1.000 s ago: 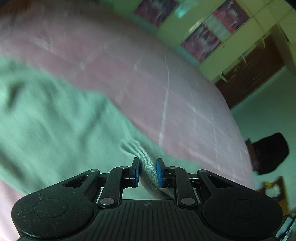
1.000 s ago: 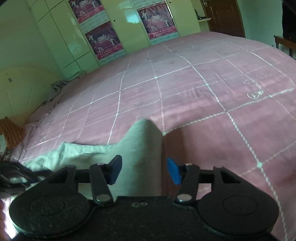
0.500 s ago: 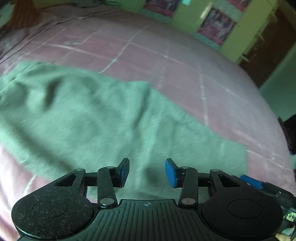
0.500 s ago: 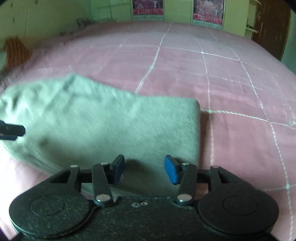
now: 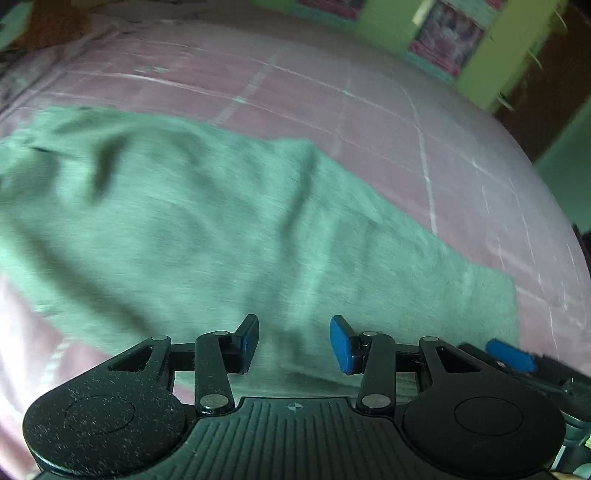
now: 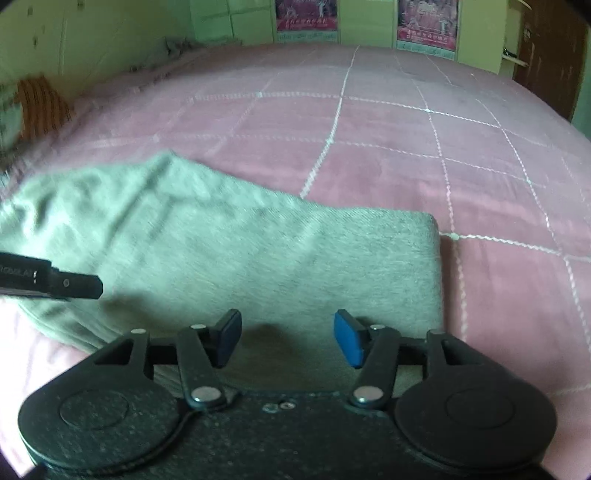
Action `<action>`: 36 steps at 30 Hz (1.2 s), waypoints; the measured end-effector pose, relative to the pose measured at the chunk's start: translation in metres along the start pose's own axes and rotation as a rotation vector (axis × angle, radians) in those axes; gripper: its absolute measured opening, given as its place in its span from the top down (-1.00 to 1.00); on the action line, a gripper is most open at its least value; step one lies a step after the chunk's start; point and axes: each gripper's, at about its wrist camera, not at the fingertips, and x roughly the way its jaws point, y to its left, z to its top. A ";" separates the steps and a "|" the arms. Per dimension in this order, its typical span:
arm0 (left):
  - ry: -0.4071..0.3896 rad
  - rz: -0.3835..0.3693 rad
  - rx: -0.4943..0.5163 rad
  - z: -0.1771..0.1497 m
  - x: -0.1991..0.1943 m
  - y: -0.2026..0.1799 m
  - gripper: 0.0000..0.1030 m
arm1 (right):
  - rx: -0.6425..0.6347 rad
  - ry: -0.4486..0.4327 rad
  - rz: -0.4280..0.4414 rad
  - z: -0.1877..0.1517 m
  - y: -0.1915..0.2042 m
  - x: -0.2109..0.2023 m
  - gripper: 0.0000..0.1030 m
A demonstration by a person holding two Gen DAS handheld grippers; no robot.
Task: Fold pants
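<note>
Left wrist view: the left gripper point(image 5: 294, 341) fills the lower part of the frame, its two blue-padded fingers point(image 5: 341, 345) spread apart with nothing between them. Beyond and beneath them the grey-green pants point(image 5: 207, 229) lie flat on the pink bedspread point(image 5: 369, 122), running as a wide band from the left edge of the frame down to the lower right; the cloth is blurred, with shallow creases toward the upper left. A squared end of the pants sits at the right, just above the tip of the right gripper point(image 5: 511, 356), whose blue pad shows at the lower right edge beside the cloth. White grid lines cross the bedspread. Along the top right stand yellow-green cabinet doors point(image 5: 491, 55) carrying a poster point(image 5: 448, 35).

Right wrist view: the right gripper point(image 6: 288, 338) occupies the bottom of the frame, its fingers point(image 6: 347, 338) likewise held wide apart and gripping nothing, poised over the near edge of the pants point(image 6: 258, 258). The pants lie folded on the bedspread point(image 6: 406, 140), filling the left and centre, with a thick rounded fold edge at centre right. A black part of the left gripper point(image 6: 51, 282) enters from the left edge, over the cloth; whether it touches cannot be told. Two posters point(image 6: 306, 16) hang on the far cabinet doors at the top.
</note>
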 end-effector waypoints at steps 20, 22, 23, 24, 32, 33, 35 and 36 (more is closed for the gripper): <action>-0.046 0.084 -0.242 -0.001 -0.027 0.122 0.17 | -0.022 -0.036 0.036 0.010 0.054 -0.003 -0.16; -0.040 0.082 -0.254 0.000 -0.025 0.126 0.17 | -0.016 -0.032 0.031 0.013 0.056 0.002 -0.16; -0.036 0.080 -0.261 -0.001 -0.024 0.128 0.18 | -0.011 -0.028 0.034 0.014 0.056 0.004 -0.16; -0.031 0.085 -0.265 -0.002 -0.022 0.130 0.18 | -0.014 -0.026 0.026 0.015 0.058 0.007 -0.16; -0.022 0.068 -0.308 -0.008 -0.019 0.145 0.17 | -0.116 0.039 -0.048 0.005 0.071 0.032 -0.23; -0.022 0.062 -0.319 -0.008 -0.018 0.148 0.17 | -0.095 0.031 -0.023 0.009 0.071 0.028 -0.19; -0.028 0.047 -0.345 -0.008 -0.017 0.152 0.17 | -0.080 -0.006 -0.004 0.014 0.076 0.022 -0.21; -0.031 0.040 -0.356 -0.008 -0.017 0.154 0.17 | -0.080 -0.019 -0.002 0.016 0.078 0.021 -0.26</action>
